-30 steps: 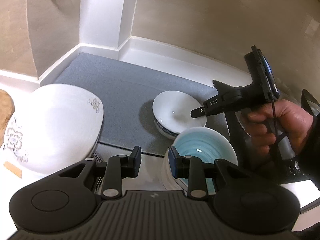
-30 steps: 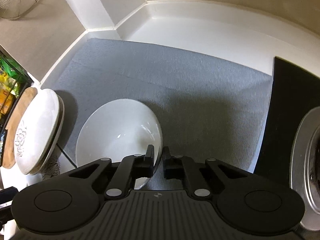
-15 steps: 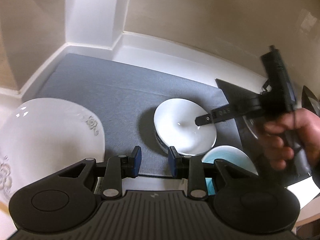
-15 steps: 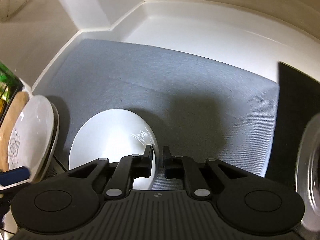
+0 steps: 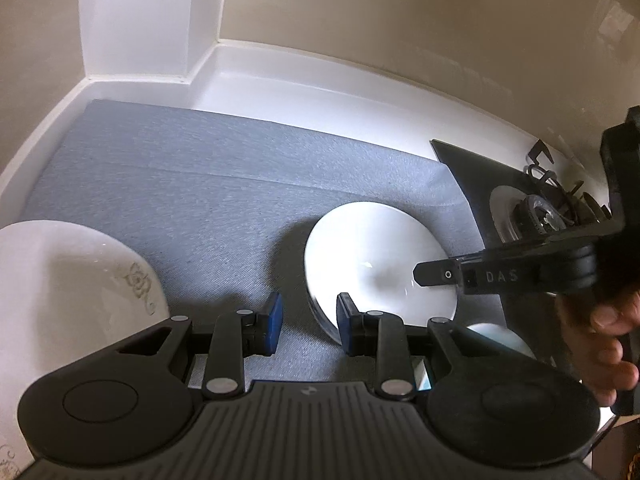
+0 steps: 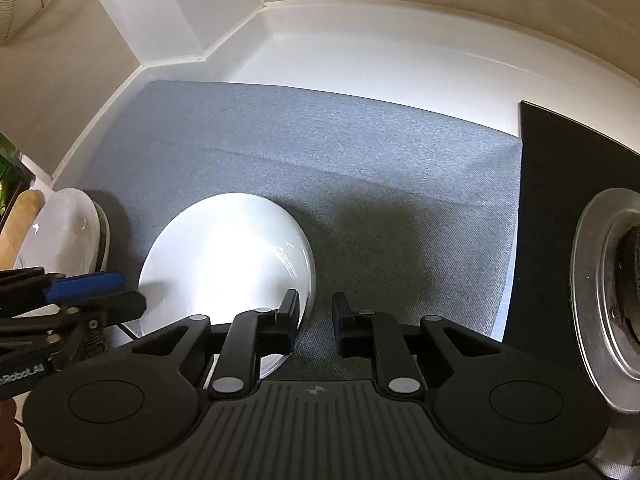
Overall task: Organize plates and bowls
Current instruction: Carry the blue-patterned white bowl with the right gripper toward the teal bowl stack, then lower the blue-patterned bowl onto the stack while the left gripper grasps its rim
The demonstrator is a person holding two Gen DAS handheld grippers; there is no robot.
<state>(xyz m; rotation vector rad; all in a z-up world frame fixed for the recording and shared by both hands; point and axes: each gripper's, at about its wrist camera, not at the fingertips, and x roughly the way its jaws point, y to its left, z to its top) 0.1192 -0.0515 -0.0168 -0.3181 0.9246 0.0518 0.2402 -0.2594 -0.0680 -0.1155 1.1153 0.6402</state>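
Your right gripper (image 6: 316,326) was opening its fingers astride the white bowl's (image 6: 228,256) rim. Your left gripper (image 5: 308,328) held fingers spread, empty. Beyond the bowl, the grey mat (image 6: 360,148) on the desk (image 6: 380,56) lay open to the wall.

text: "DAS" | on: right claw (image 5: 436,276) finger

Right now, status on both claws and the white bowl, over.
Right claw opening, straddling white bowl rim. Left claw open, empty, beside the bowl. Bowl sits on grey mat. Nothing in the way.
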